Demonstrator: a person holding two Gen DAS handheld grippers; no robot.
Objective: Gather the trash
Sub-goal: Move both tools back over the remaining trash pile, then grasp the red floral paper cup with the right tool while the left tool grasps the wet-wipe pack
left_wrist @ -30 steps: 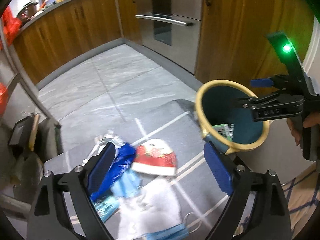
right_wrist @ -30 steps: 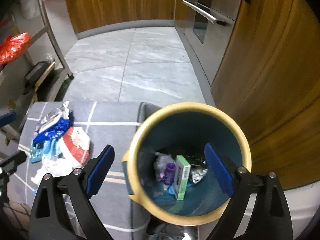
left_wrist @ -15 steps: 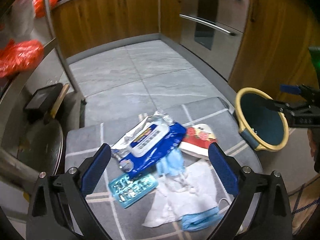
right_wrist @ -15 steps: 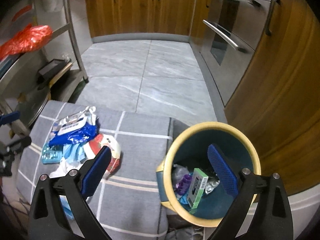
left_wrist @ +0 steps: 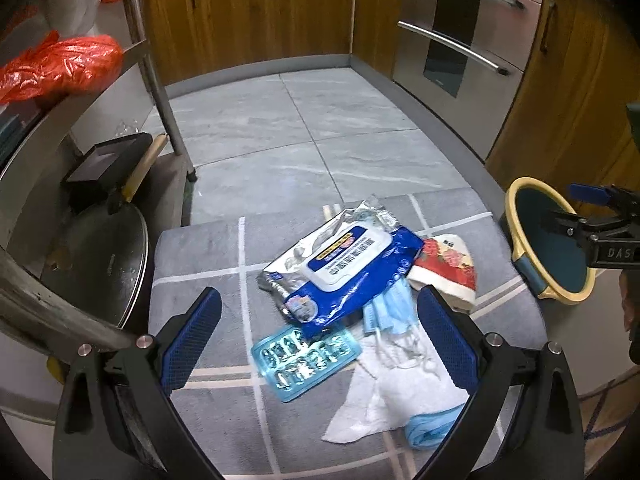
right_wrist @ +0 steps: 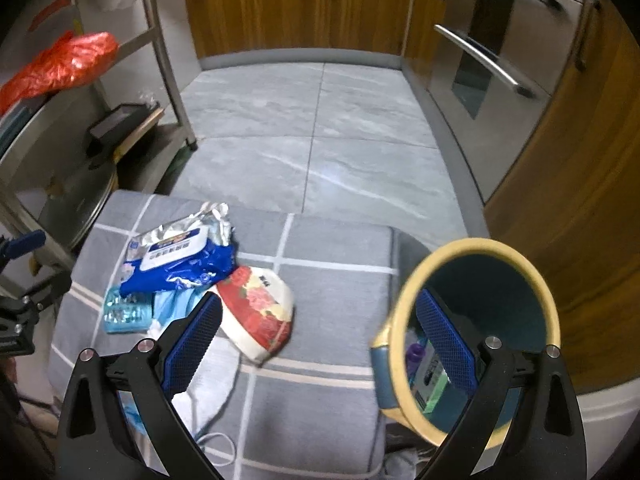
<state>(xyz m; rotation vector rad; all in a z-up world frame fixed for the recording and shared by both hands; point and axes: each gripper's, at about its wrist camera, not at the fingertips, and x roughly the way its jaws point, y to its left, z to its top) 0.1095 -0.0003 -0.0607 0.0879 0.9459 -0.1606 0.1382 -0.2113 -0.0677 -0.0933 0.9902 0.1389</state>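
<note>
One grey checked cushion [left_wrist: 208,264] carried a single heap of trash beside one yellow-rimmed bin [right_wrist: 476,320]. The heap comprised one white tissue [left_wrist: 396,392], one blue wet-wipe pack [left_wrist: 344,268], one red floral packet [left_wrist: 448,268], one blister tray [left_wrist: 306,358] and two blue masks [left_wrist: 390,306]. The left gripper [left_wrist: 318,340] stood fully spread above the heap, empty; its jaws had just been opening. The right gripper [right_wrist: 316,342] was also spread, holding nothing. Compared with a second earlier, the left view had swung from bin to heap.
</note>
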